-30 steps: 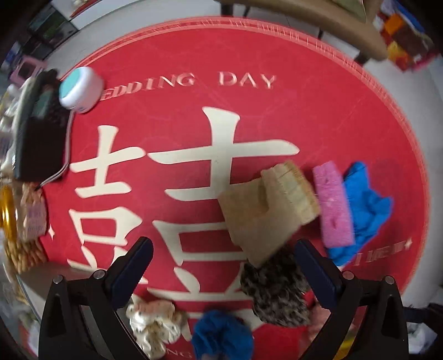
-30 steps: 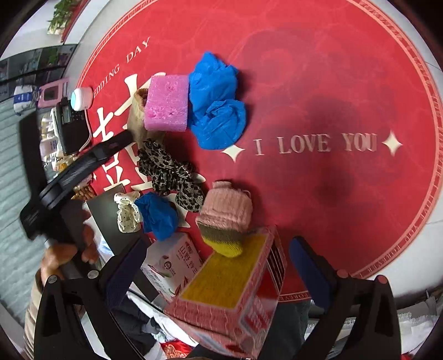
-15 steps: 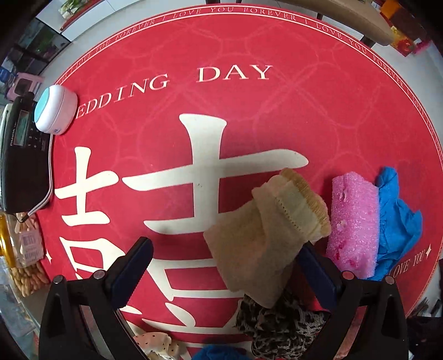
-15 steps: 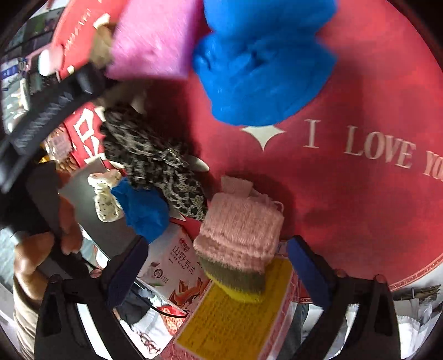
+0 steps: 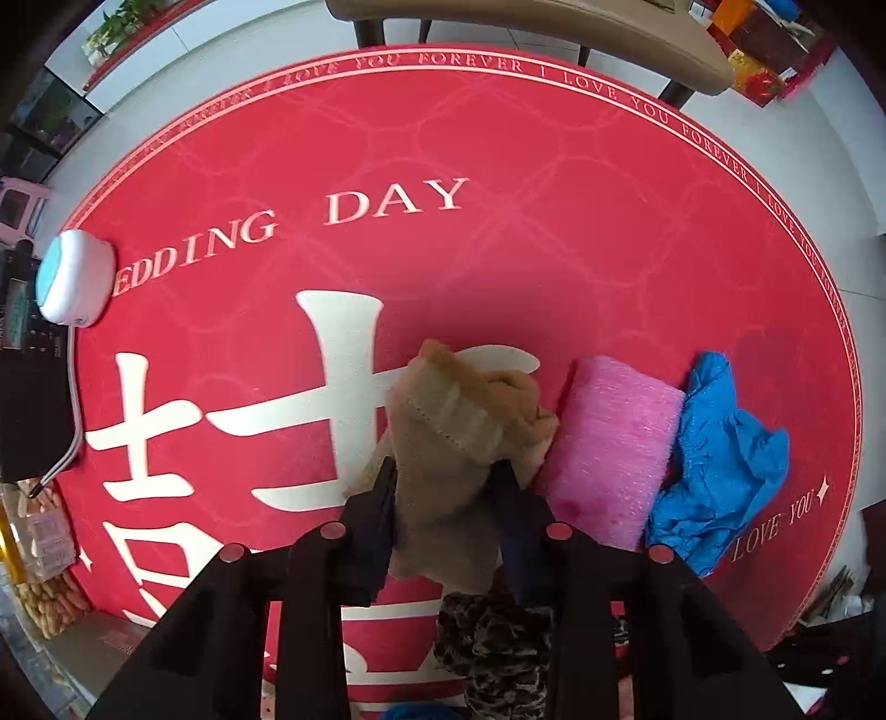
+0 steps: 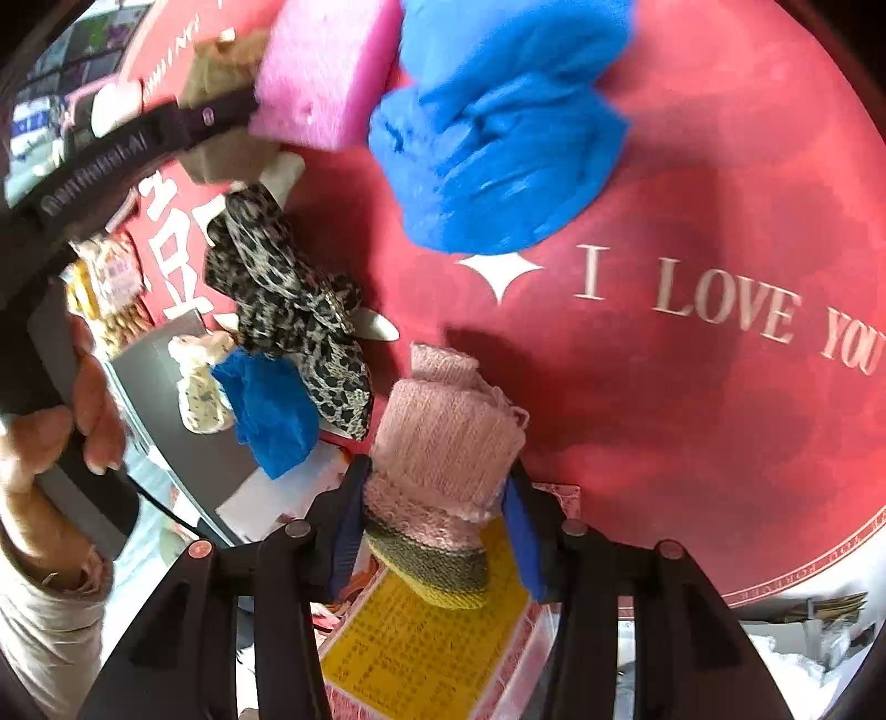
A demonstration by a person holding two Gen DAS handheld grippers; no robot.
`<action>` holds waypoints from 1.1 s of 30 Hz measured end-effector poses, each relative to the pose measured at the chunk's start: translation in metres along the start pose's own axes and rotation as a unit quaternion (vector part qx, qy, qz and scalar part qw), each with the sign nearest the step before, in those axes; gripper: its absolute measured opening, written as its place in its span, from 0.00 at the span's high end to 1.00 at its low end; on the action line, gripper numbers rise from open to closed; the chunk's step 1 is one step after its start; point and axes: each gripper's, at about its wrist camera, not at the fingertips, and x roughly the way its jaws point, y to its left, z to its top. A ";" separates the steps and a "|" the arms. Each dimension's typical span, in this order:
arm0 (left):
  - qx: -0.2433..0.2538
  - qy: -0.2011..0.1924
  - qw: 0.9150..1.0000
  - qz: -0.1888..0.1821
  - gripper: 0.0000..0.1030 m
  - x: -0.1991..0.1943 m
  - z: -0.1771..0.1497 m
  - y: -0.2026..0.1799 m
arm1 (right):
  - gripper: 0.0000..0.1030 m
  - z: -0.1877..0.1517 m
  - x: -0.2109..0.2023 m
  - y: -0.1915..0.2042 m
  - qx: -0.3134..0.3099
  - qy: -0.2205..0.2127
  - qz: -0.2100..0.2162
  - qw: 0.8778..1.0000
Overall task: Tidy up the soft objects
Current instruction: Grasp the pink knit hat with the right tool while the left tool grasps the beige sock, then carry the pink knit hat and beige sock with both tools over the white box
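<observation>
My left gripper (image 5: pixel 443 471) is shut on a beige knitted sock (image 5: pixel 448 437) lying on the red round mat (image 5: pixel 498 221). A pink sponge (image 5: pixel 609 448) and a blue cloth (image 5: pixel 720 459) lie right of it. My right gripper (image 6: pixel 437 482) is shut on a pink knitted sock (image 6: pixel 448 432) with an olive and yellow cuff, at the mat's near edge. In the right wrist view the pink sponge (image 6: pixel 326 72), blue cloth (image 6: pixel 498 133), leopard scrunchie (image 6: pixel 293 299), a small blue cloth (image 6: pixel 271 410) and a cream scrunchie (image 6: pixel 199 387) show.
A white and teal round device (image 5: pixel 72 282) and a black phone (image 5: pixel 27 354) sit at the mat's left edge. A jar of nuts (image 5: pixel 39 554) stands lower left. A red and yellow box (image 6: pixel 432 637) lies under the right gripper. A chair (image 5: pixel 526 22) stands beyond the mat.
Both grippers have moved forward and closed: the left onto the beige sock, the right onto the pink sock. Half a second ago both were open.
</observation>
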 end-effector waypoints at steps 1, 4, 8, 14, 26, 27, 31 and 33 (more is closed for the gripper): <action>-0.002 0.000 1.000 -0.001 0.76 -0.002 -0.001 0.002 | 0.52 -0.002 -0.007 -0.003 0.004 -0.012 0.004 1.000; -0.023 -0.007 1.000 -0.003 0.76 -0.014 -0.005 0.011 | 0.52 -0.009 -0.020 -0.008 0.014 -0.038 0.014 0.999; -0.047 -0.016 0.999 -0.012 0.76 -0.031 -0.018 0.025 | 0.52 -0.020 -0.037 -0.017 0.029 -0.080 0.028 0.996; -0.030 -0.033 0.999 -0.010 0.76 -0.052 -0.030 0.025 | 0.52 -0.032 -0.060 -0.024 0.037 -0.125 0.037 0.991; -0.037 -0.011 0.999 0.018 0.14 -0.001 -0.017 0.026 | 0.51 -0.040 -0.054 -0.028 0.049 -0.124 0.064 0.989; -0.041 -0.005 0.999 0.019 0.40 0.004 -0.016 0.026 | 0.51 -0.041 -0.055 -0.029 0.050 -0.123 0.065 0.989; -0.060 0.006 0.998 -0.014 0.82 0.006 -0.012 0.031 | 0.51 -0.045 -0.063 -0.033 0.049 -0.126 0.068 0.988; -0.049 -0.004 0.999 -0.016 0.82 -0.003 -0.013 0.028 | 0.51 -0.049 -0.067 -0.034 0.048 -0.133 0.063 0.988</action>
